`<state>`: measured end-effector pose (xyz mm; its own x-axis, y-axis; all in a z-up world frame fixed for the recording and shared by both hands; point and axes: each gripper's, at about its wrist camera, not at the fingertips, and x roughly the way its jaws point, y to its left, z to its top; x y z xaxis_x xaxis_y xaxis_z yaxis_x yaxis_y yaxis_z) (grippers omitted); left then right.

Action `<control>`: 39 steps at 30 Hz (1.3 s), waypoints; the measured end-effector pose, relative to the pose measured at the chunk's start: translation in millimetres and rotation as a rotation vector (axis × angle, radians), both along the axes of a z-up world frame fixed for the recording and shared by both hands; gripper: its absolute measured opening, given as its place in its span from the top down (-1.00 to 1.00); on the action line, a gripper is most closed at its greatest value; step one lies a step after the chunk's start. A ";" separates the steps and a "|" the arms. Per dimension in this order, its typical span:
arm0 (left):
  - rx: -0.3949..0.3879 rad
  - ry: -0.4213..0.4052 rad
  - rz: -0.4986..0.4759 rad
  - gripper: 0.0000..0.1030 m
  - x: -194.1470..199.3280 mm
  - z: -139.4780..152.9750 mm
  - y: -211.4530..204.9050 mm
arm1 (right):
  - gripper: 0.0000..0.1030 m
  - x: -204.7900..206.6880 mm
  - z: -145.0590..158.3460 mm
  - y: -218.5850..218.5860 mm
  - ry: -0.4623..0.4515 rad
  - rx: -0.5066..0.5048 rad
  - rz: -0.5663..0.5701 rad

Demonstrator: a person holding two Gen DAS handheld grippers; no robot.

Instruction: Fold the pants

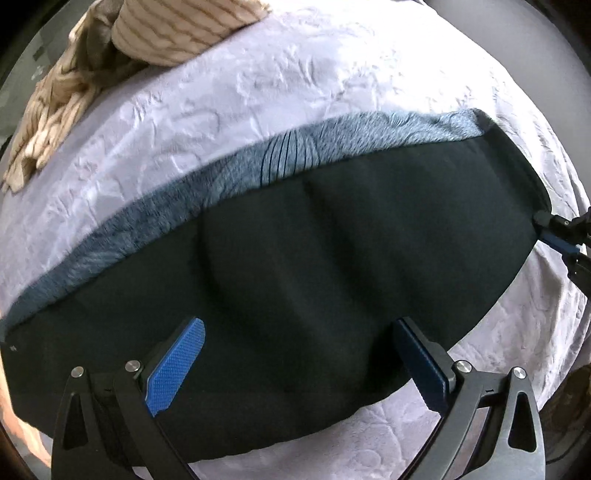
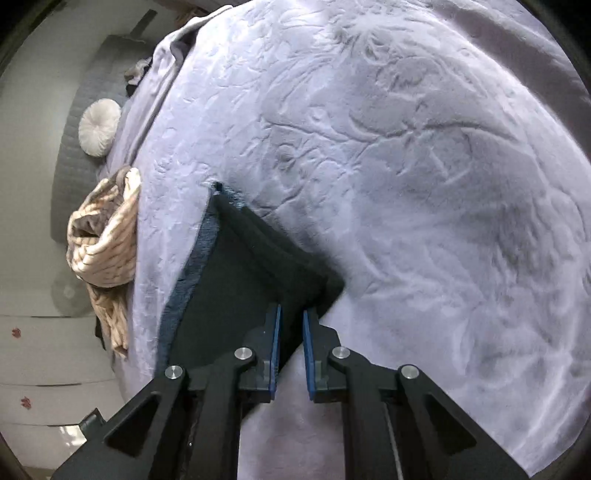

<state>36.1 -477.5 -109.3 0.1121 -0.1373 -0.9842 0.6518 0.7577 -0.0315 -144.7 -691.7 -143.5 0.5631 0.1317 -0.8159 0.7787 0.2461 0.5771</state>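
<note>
Mid-fold: R gripper [image 2: 291, 332] clamps pants [image 1: 295, 266] corner, L gripper [image 1: 299, 362] spread wide, empty. Next: L needs grip on near edge.

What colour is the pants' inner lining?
Fuzzy blue-grey lining along the edge of the dark pants; left wrist view shows it best.

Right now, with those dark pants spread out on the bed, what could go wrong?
The right fingers pinch only the corner of the pants, so it might slip free. The left fingers stand open above the fabric and hold nothing, so that side could sag or crease. The striped blanket nearby could get in the way.
</note>
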 end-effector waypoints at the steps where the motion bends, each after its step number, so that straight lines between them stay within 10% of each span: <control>1: -0.002 0.009 0.016 -0.99 0.5 -2.0 1.1 | 0.76 -1.2 -3.6 -1.2 -0.002 0.012 -0.004; 4: 0.005 0.020 0.025 -0.99 1.3 -5.2 0.6 | 0.67 -12.4 -9.8 -2.7 -0.045 0.061 -0.039; 6: 0.011 0.011 0.016 -0.99 -0.2 -4.9 0.1 | 0.25 -20.2 -15.2 -2.7 -0.056 0.101 -0.057; 15: 0.023 0.007 0.028 -0.99 -4.8 -11.0 -0.1 | 0.03 -18.6 -11.3 5.3 -0.120 0.133 -0.007; 39: 0.012 0.006 0.025 -0.99 -5.6 -15.3 6.7 | -0.13 22.7 -29.4 4.2 -0.159 0.135 0.061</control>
<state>30.5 -470.8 -124.6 0.1094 -0.1227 -0.9864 0.6322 0.7744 -0.0262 -122.1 -687.5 -172.9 0.6711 0.2715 -0.6899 0.6612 0.2017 0.7226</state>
